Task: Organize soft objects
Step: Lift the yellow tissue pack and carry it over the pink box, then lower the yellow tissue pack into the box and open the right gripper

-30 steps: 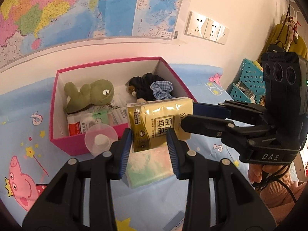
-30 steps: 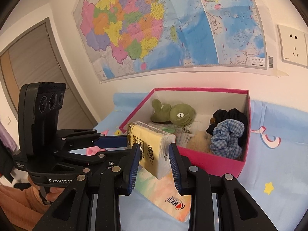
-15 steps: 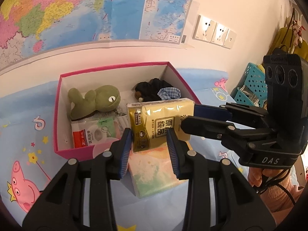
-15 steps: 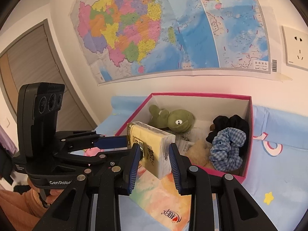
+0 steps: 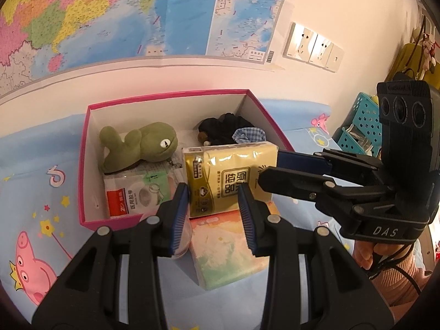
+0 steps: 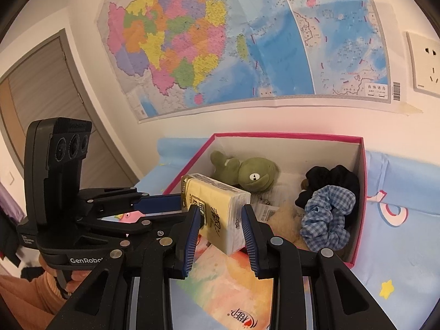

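Holding a yellow tissue pack between both grippers, you have it in the air over the near rim of the pink box; its glossy, crinkled plastic wrap bulges softly over a brick-shaped stack. Your left gripper has its ribbed blue pads closed narrowly on the pack's near end, and your right gripper pinches the other end across its short side, so each tool shows in the other's view, reaching in from the side. Both point downward at a slant, the left more steeply, with a hand in a ribbed peach sleeve under the right tool. Inside the box, which is stiff card with white walls, lie a plush green frog on its side, a flat printed packet beneath it, a black scrunchie and a gathered blue gingham scrunchie. A second pack, flat and pastel-printed, lies on the blue cartoon sheet right below the held one, touching the box's front. A glossy paper map covers the wall behind.
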The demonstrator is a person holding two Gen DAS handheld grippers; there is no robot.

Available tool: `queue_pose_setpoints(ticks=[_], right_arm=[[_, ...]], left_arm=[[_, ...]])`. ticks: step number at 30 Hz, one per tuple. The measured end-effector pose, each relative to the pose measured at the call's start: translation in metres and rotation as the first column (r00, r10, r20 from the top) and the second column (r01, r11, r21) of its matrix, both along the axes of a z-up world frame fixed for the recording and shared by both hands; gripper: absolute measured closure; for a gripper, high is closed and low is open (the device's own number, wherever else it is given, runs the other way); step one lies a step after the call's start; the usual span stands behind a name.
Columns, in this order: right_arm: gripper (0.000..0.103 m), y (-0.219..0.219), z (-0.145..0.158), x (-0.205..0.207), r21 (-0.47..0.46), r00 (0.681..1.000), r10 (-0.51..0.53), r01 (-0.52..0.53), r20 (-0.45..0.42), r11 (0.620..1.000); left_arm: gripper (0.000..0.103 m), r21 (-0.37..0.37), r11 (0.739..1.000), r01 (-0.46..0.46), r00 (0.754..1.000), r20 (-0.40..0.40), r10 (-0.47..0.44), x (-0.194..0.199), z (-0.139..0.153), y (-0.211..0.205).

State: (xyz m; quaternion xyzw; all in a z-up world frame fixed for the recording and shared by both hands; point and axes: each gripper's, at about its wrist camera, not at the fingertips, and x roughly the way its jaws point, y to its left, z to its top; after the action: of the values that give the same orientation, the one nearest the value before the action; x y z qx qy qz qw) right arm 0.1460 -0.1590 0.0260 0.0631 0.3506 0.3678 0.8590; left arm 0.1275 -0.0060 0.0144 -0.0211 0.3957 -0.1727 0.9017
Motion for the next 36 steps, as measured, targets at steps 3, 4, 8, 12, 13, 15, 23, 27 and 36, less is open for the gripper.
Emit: queue_pose_setpoints(ticks=[3,4,8,12,13,15,23,27,36], right_arm=[[0.072,0.002,-0.001,0.003,0.004,1.0,-0.002,0.002,-0.005,1.0],[0.072,0.002,-0.001,0.004,0.006,1.0,-0.003,0.003,-0.008,1.0],[0.072,0.004,-0.003,0.009,0.007,1.0,-0.005,0.005,-0.014,1.0],[0.072,0.007,-0.006,0.012,0.004,1.0,-0.006,0.006,-0.022,1.0],[0.072,0.008,-0.007,0.013,0.003,1.0,-0.006,0.006,-0.024,1.0],[0.072,0.01,-0.009,0.017,0.002,1.0,-0.004,0.004,-0.031,1.0],[0.072,0.015,-0.012,0.025,-0.002,0.999,-0.003,0.003,-0.04,1.0],[0.072,0.016,-0.014,0.029,-0.008,0.999,-0.004,0.004,-0.046,1.0],[0.07,0.022,-0.019,0.037,-0.028,0.998,-0.002,0.001,-0.059,1.0]], left_arm=[[0.065,0.007,1.0,-0.005,1.0,0.0,0.005,0.002,0.0,0.0],[0.064,0.008,1.0,-0.006,1.0,-0.001,0.006,0.003,0.0,0.0],[0.065,0.015,1.0,-0.016,1.0,-0.003,0.016,0.006,0.0,0.001],[0.065,0.02,0.999,-0.028,0.999,-0.014,0.028,0.011,-0.003,0.003],[0.065,0.021,0.999,-0.03,0.999,-0.016,0.031,0.011,-0.004,0.003],[0.065,0.024,0.999,-0.035,0.999,-0.021,0.036,0.014,-0.005,0.004],[0.065,0.021,0.999,-0.043,0.999,-0.033,0.043,0.021,-0.008,0.007],[0.065,0.021,0.999,-0.044,0.998,-0.039,0.044,0.025,-0.008,0.007],[0.065,0.027,0.998,-0.055,0.997,-0.056,0.056,0.033,-0.012,0.007]])
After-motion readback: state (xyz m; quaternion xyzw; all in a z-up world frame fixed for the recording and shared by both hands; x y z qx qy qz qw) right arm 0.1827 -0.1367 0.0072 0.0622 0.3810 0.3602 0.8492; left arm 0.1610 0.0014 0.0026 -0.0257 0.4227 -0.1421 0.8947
